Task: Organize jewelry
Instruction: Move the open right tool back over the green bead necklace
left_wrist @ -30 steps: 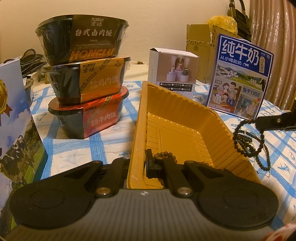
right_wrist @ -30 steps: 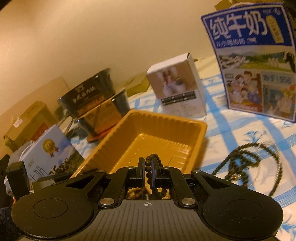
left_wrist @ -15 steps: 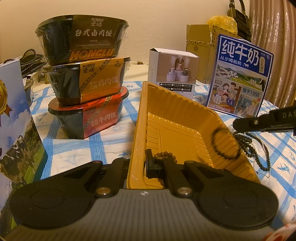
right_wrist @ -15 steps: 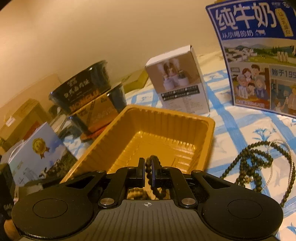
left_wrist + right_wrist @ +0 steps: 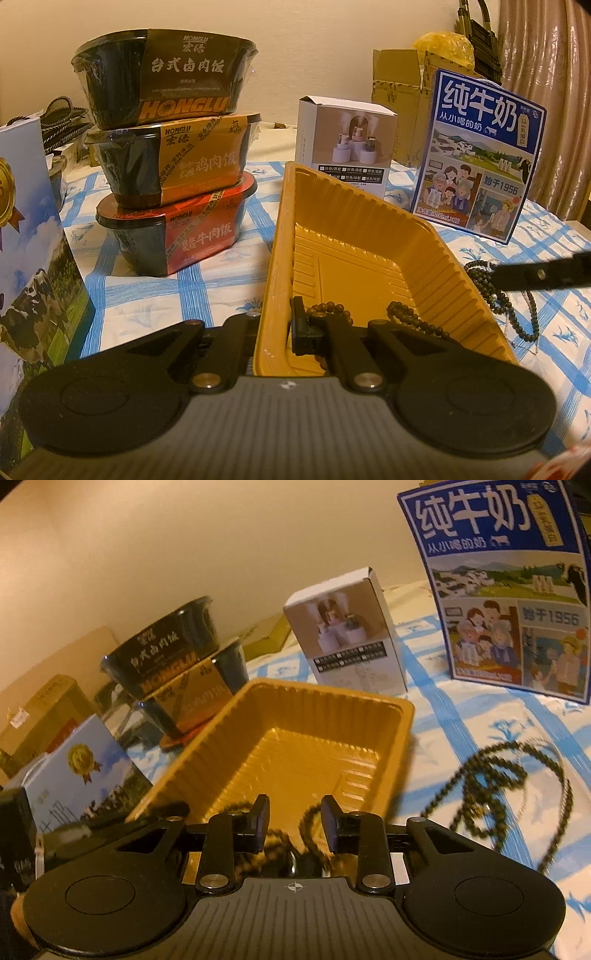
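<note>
An orange plastic tray [image 5: 280,221] lies lengthwise on the blue-checked cloth. My left gripper [image 5: 282,323] is shut on its near left wall, one finger inside and one outside. A brown bead bracelet [image 5: 332,310] and a dark bead bracelet [image 5: 410,317] lie at the tray's near end. My right gripper [image 5: 295,810] hangs over the tray [image 5: 332,692] with its jaws opening. The dark bracelet [image 5: 308,821], blurred, sits loose below and between the jaws, and neither pad touches it. Dark bead necklaces [image 5: 498,775] lie tangled on the cloth right of the tray. A right gripper finger [image 5: 535,275] reaches in from the right.
Three stacked instant-rice bowls [image 5: 166,147] stand left of the tray. A white box [image 5: 347,144] stands behind the tray and a blue milk carton [image 5: 480,158] at the back right. A blue printed box [image 5: 29,240] is close on the left. Cardboard boxes [image 5: 399,81] stand against the wall.
My right gripper carried the dark bracelet from beside the tray to over it, then opened, and the bracelet dropped into the tray. The left gripper stayed still on the tray wall.
</note>
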The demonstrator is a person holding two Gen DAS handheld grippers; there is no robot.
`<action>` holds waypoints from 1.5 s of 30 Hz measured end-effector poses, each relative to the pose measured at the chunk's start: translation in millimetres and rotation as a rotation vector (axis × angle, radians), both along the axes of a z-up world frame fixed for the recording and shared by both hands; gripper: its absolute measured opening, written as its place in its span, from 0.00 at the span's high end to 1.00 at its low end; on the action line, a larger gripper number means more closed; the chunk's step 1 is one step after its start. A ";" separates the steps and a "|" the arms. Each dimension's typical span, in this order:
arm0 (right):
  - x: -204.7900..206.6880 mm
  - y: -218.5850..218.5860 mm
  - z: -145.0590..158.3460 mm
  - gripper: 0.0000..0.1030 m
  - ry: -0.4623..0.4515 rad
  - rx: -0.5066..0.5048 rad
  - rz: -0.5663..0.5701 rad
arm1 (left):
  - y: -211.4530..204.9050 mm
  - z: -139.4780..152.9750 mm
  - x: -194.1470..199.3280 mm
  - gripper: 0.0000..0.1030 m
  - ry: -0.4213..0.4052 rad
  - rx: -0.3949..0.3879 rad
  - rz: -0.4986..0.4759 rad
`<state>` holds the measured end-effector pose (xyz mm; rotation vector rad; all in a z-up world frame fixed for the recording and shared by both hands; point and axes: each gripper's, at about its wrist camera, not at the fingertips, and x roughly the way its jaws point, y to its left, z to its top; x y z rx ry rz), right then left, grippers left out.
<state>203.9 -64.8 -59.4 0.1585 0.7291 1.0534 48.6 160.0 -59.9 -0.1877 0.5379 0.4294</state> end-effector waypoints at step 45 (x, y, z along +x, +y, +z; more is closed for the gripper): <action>40.9 -124.9 -38.8 0.70 0.048 -0.174 -0.363 | -0.3 -0.2 -0.9 0.96 -0.001 -0.002 0.001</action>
